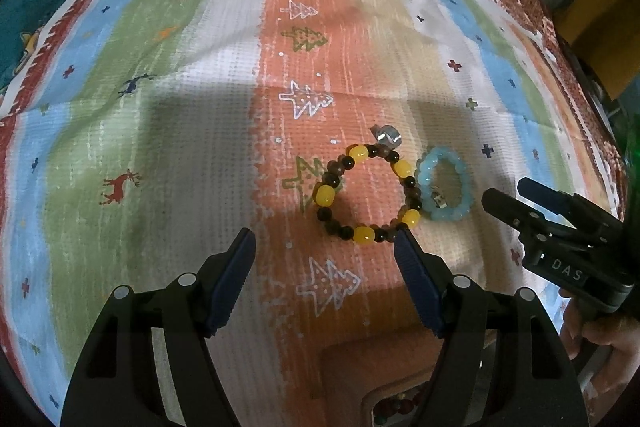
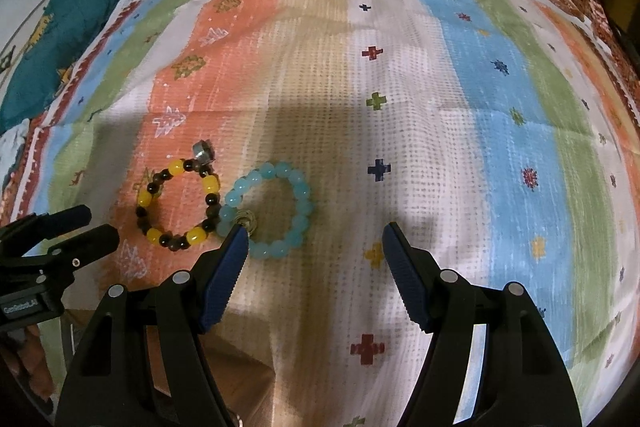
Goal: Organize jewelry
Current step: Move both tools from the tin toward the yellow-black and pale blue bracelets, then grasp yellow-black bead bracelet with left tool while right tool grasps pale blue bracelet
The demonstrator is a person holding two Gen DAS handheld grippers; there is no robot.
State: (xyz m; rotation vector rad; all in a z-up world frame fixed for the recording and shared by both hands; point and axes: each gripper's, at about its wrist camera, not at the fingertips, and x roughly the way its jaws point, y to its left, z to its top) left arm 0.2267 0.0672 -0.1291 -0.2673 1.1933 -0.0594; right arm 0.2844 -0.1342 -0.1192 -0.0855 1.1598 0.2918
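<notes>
Both of your grippers are released — jaws spread wide, nothing between them. Your left gripper (image 1: 324,239) hovers just short of the yellow-and-brown beaded bracelet (image 1: 366,193), its right finger tip overlapping the bracelet's near edge in the left wrist view. Your right gripper (image 2: 312,233) hangs over the light blue beaded bracelet (image 2: 266,211), with its left fingertip in front of that bracelet's knotted charm. The two bracelets lie flat, side by side and touching, on the striped cloth (image 2: 440,107). A silver ring (image 1: 386,135) rests at the far edge of the yellow-and-brown bracelet — whether it touches, you cannot tell.
</notes>
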